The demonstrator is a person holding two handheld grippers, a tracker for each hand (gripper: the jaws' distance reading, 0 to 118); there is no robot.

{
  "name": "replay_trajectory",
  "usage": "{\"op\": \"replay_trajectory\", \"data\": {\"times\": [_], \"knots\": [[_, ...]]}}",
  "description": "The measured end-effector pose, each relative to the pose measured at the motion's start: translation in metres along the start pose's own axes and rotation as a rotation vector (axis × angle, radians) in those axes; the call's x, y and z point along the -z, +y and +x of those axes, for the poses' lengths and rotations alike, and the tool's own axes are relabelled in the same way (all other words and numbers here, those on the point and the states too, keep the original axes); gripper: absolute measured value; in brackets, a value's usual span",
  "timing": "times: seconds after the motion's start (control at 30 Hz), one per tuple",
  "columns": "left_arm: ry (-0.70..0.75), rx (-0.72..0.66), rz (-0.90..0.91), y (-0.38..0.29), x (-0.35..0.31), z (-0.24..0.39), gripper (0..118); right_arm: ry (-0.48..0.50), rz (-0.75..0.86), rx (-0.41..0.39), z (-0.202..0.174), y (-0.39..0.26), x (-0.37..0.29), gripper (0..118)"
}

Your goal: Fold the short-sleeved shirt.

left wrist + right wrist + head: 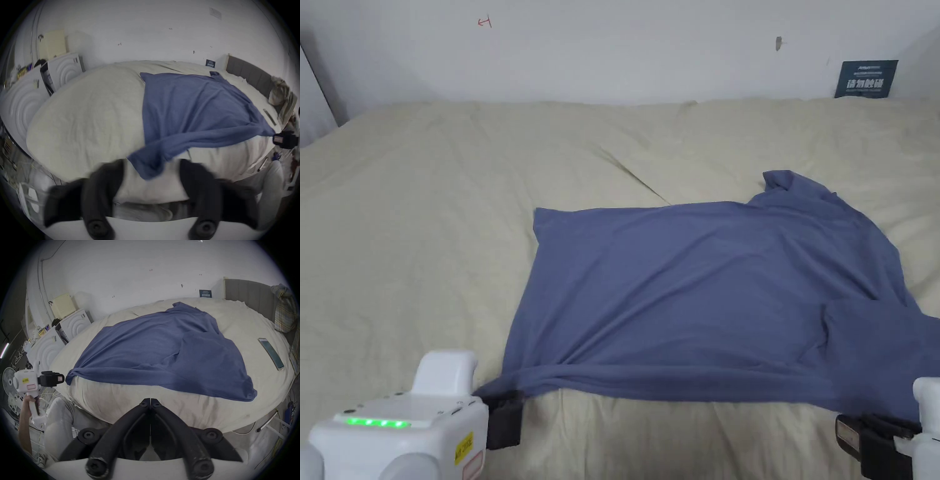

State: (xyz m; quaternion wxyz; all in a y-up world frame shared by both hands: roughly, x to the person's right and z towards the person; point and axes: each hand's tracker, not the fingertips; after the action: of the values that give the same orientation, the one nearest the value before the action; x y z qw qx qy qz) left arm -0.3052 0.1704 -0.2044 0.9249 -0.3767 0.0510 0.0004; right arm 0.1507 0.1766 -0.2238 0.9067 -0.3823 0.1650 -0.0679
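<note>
Cream-covered bed (pixel 456 206) with a blue shirt (pixel 700 294) and a phone (pixel 270 353) on top.

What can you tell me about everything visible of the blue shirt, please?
The blue shirt looks like soft knit cloth. It is spread out but wrinkled on the beige bed cover, lying sideways with its collar at the far right and a short sleeve at the near right. Its near left corner is bunched at the left gripper, whose jaws stand apart.
</note>
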Motion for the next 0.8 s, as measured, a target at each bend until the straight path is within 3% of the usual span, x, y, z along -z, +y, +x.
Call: {"op": "replay_trajectory", "data": {"times": [0.2, 0.23, 0.27, 0.3, 0.33, 0.47, 0.77, 0.8], "knots": [[-0.081, -0.113, -0.076, 0.015, 0.034, -0.014, 91, -0.022, -0.040, -0.007, 0.001, 0.000, 0.007, 0], [-0.124, -0.128, -0.070, 0.013, 0.032, -0.013, 85, -0.022, -0.044, -0.002, 0.003, 0.000, 0.008, 0], [-0.133, -0.127, -0.063, 0.011, 0.027, -0.010, 68, -0.029, -0.052, 0.004, 0.004, 0.000, 0.008, 0], [-0.146, -0.109, -0.045, 0.007, 0.023, -0.008, 42, -0.041, -0.053, 0.007, 0.004, -0.001, 0.006, 0], [-0.147, -0.091, -0.029, 0.003, 0.018, -0.003, 8, -0.046, -0.053, 0.008, 0.006, -0.002, 0.006, 0], [-0.143, -0.002, -0.115, 0.004, 0.029, 0.007, 5, -0.068, -0.076, 0.039, 0.019, -0.007, 0.005, 0], [-0.113, -0.028, -0.044, 0.023, 0.002, 0.005, 5, -0.131, -0.028, 0.057, 0.047, -0.015, -0.024, 0], [-0.116, -0.032, -0.036, 0.024, 0.000, 0.005, 5, -0.143, -0.021, 0.056, 0.051, -0.014, -0.027, 5]]}}
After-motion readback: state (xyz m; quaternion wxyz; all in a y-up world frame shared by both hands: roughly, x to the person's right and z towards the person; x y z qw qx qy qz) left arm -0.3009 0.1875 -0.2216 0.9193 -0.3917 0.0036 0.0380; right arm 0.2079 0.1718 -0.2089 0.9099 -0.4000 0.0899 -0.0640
